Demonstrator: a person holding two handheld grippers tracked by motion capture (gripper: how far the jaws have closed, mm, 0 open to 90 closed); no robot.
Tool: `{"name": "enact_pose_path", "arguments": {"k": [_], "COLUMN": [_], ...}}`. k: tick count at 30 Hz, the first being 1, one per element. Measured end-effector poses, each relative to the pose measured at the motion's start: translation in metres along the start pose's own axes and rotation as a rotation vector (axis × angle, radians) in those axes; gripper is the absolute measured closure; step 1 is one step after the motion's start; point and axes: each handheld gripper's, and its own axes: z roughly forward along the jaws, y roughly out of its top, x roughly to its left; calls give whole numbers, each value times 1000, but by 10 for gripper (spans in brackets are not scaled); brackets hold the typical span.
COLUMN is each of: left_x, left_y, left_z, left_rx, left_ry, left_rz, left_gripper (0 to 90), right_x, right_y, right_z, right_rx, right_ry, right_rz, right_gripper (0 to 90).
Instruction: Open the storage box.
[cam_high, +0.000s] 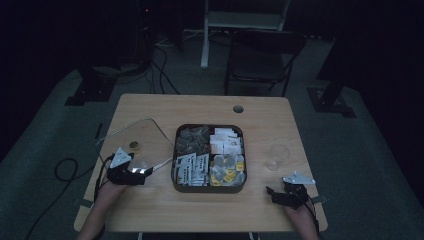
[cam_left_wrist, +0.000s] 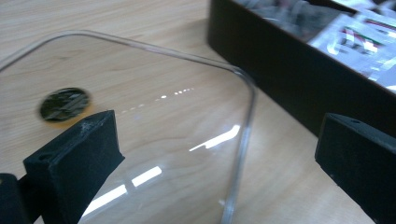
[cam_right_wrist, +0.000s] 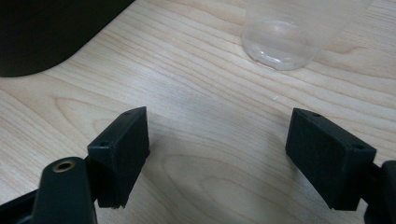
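Clear lid (cam_high: 135, 137) of transparent plastic, square with rounded corners, lies flat on the wooden worktop (cam_high: 260, 210) at about nine o'clock from the dark tray (cam_high: 175, 150), its near right corner just beside the tray's left wall. A small round gold-coloured knob (cam_high: 134, 145) sits at the lid's middle; in the left gripper view it (cam_left_wrist: 64, 104) appears at ten o'clock, blurred, and no marking on it can be read.

The left gripper (cam_high: 142, 172) rests over the lid's near edge, at seven o'clock on the worktop. Its fingers (cam_left_wrist: 79, 158) stand spread wide with the lid's corner (cam_left_wrist: 243, 93) lying between them; neither pad presses on the plastic, so nothing is held.

The right gripper (cam_high: 272, 192) sits at five o'clock on the worktop, well apart from the tray. Its fingers (cam_right_wrist: 123, 149) are likewise wide apart, with bare wood between them. A clear plastic cup (cam_high: 277, 156) stands at twelve o'clock from it, near the tray's right side.

The tray has four compartments. At far left lie clear crinkled wrappers (cam_high: 192, 137), at far right white sachets (cam_high: 226, 140), at near left white packets with dark print (cam_high: 192, 170), at near right round silver-topped pods with some yellow ones (cam_high: 227, 170). The print on the packets is too small and dim to read; the left gripper view gives only blurred red and green stripes (cam_left_wrist: 359, 39).
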Motion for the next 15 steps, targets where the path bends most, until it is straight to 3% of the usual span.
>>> {"name": "enact_pose_path", "arguments": {"k": [10, 15], "left_x": [-26, -37], "left_y": [-5, -8], "left_z": [3, 7], "left_rx": [13, 52], "left_ry": [-67, -135], "left_rz": [84, 101], "left_gripper": [7, 7], "right_x": [0, 0], "right_y": [0, 0], "right_z": [0, 0], "right_rx": [-1, 0], "right_ry": [1, 1], "right_rz": [1, 2], "right_gripper": [210, 210]}}
